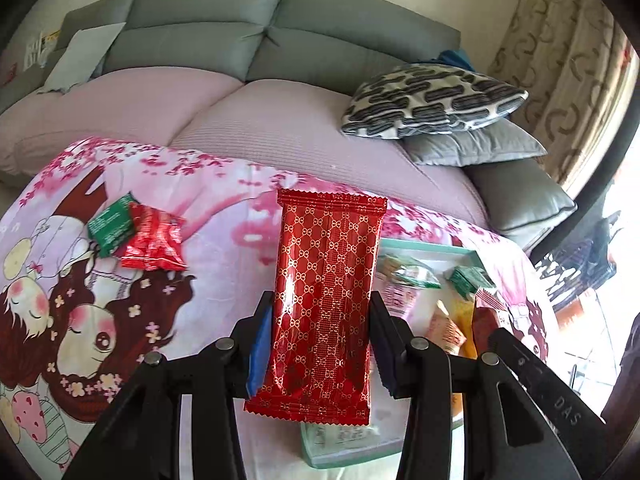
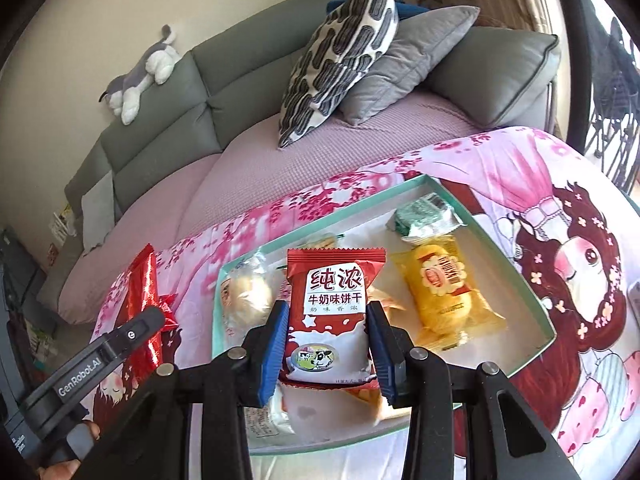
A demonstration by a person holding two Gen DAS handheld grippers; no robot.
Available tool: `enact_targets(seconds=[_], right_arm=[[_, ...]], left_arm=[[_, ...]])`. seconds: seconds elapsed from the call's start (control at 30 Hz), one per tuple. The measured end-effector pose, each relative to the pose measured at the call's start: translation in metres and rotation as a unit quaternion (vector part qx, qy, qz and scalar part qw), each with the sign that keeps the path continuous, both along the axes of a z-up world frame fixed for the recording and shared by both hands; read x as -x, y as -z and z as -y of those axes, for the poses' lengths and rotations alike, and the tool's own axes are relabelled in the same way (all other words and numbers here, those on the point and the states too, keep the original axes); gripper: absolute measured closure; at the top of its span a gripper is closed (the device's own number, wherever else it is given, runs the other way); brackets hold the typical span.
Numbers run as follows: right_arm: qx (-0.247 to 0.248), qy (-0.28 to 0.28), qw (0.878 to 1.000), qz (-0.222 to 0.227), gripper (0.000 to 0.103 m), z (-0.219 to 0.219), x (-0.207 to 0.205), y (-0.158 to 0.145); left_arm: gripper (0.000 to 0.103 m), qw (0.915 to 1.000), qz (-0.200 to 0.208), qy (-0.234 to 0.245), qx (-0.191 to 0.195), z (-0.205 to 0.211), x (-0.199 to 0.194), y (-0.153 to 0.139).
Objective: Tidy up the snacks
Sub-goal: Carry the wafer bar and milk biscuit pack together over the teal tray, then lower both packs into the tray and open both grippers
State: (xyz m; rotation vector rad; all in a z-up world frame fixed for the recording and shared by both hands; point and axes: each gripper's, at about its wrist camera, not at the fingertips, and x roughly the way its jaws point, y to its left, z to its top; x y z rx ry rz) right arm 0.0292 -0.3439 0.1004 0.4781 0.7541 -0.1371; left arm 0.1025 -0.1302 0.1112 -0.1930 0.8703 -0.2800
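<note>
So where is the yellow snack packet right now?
In the right wrist view, the yellow plastic snack packet lies inside the teal-rimmed shallow tray, right of the red-and-white biscuit packet held by the right tool.

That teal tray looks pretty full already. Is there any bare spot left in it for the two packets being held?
The teal tray shows bare white floor between the yellow packet and its right wall, and a strip along the far wall left of the green packet. The middle and left side are crowded, with the bun packet and more wrappers under the held milk biscuit packet.
</note>
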Motion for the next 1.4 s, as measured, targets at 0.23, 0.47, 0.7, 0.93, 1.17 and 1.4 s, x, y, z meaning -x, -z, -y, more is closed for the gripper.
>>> enact_targets(seconds=[0.23, 0.47, 0.7, 0.93, 1.17, 1.4], right_arm=[[-0.002, 0.053, 0.999, -0.010, 0.061, 0.040, 0.013, 0.005], [-0.001, 0.092, 0.995, -0.024, 0.061, 0.070, 0.025, 0.013], [-0.003, 0.104, 0.994, -0.035, 0.061, 0.081, 0.024, 0.020], [0.003, 0.097, 0.995, -0.035, 0.061, 0.077, 0.020, 0.021], [0.012, 0.078, 0.997, -0.026, 0.061, 0.066, 0.015, 0.017], [0.017, 0.056, 0.998, -0.023, 0.061, 0.053, 0.007, 0.015]], left_arm=[[0.057, 0.9987, 0.010, 0.050, -0.007, 0.041, 0.007, -0.005], [0.057, 0.9945, 0.018, 0.103, -0.010, 0.085, 0.014, -0.005], [0.057, 0.9895, 0.014, 0.143, -0.011, 0.122, 0.015, 0.002], [0.057, 0.9907, 0.004, 0.135, -0.017, 0.121, 0.008, 0.008], [0.057, 0.9936, -0.004, 0.111, -0.021, 0.107, 0.000, 0.012], [0.057, 0.9950, -0.007, 0.096, -0.024, 0.099, -0.003, 0.013]])
